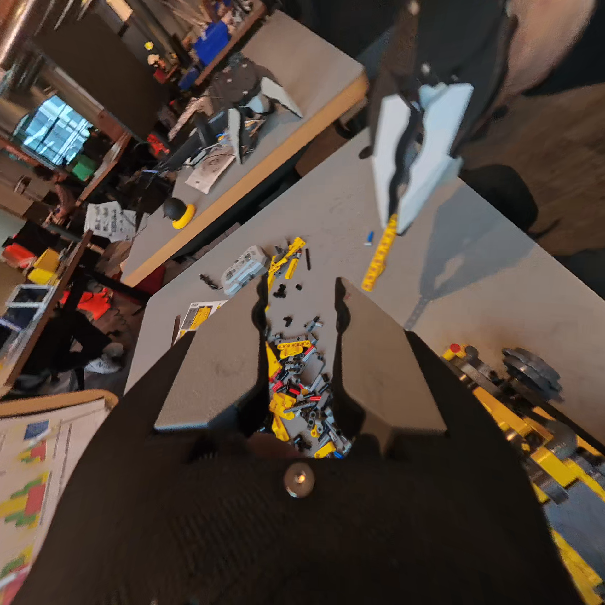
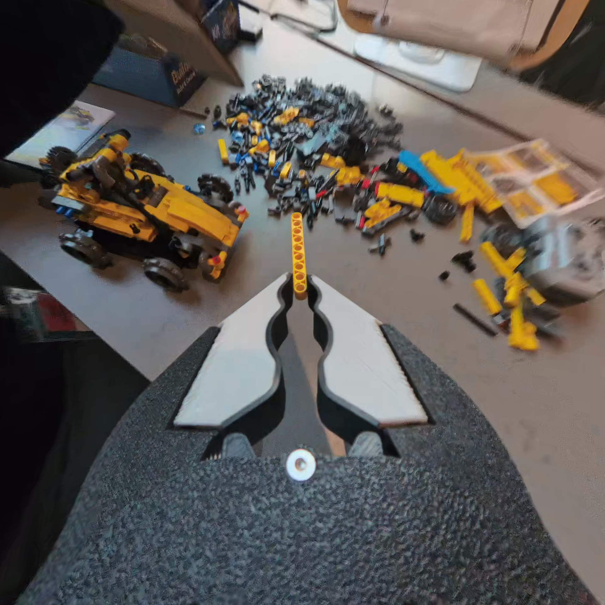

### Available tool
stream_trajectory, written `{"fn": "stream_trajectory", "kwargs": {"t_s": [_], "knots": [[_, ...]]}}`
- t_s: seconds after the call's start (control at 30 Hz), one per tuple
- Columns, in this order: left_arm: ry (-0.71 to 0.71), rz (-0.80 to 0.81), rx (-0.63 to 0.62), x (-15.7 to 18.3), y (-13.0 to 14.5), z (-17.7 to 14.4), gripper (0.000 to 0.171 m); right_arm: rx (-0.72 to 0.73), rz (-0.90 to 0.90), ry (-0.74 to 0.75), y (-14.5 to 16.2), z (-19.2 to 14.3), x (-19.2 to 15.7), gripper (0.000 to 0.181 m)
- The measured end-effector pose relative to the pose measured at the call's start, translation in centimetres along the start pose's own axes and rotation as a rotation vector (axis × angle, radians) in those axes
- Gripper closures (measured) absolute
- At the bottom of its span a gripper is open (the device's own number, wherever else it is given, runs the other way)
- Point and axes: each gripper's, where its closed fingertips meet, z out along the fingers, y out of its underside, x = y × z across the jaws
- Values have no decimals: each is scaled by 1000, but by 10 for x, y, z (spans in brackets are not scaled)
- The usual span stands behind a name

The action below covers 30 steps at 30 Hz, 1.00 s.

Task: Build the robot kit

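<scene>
My right gripper point(image 2: 299, 281) is shut on one end of a long yellow beam with holes point(image 2: 298, 248), which sticks straight out from its white fingertips over the grey table point(image 2: 409, 376). A yellow and black model vehicle point(image 2: 140, 209) stands to the left of the beam, and a big pile of loose parts point(image 2: 311, 147) lies beyond it. In the left wrist view the right gripper point(image 1: 393, 226) shows at the upper right, holding the beam point(image 1: 379, 258). My left gripper point(image 1: 301, 288) is open and empty above the pile of small parts point(image 1: 298, 386).
A grey block unit point(image 1: 244, 270) and a blue pin point(image 1: 369, 238) lie past the left fingertips, with the model vehicle point(image 1: 523, 425) at the right. A dark box point(image 2: 147, 75) and a booklet point(image 2: 65, 131) are at the far left, a clear sticker sheet point(image 2: 530, 176) at the right. Another table point(image 1: 294, 82) stands behind. The gap from one gripper's tips to the other's is roughly 12 cm.
</scene>
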Motion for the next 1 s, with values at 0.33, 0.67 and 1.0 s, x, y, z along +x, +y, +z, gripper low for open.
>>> {"fn": "stream_trajectory", "kwargs": {"t_s": [0.33,0.67,1.0], "knots": [[-50,-279,-32,-20,-9,-4,133,-247,113,-29,98,33,0,174],[-13,-330,-16,12,-87,-38,122,-241,89,-51,92,25,13,161],[-155,-775,-268,108,51,-150,66,36,54,-244,32,9,-60,140]]}}
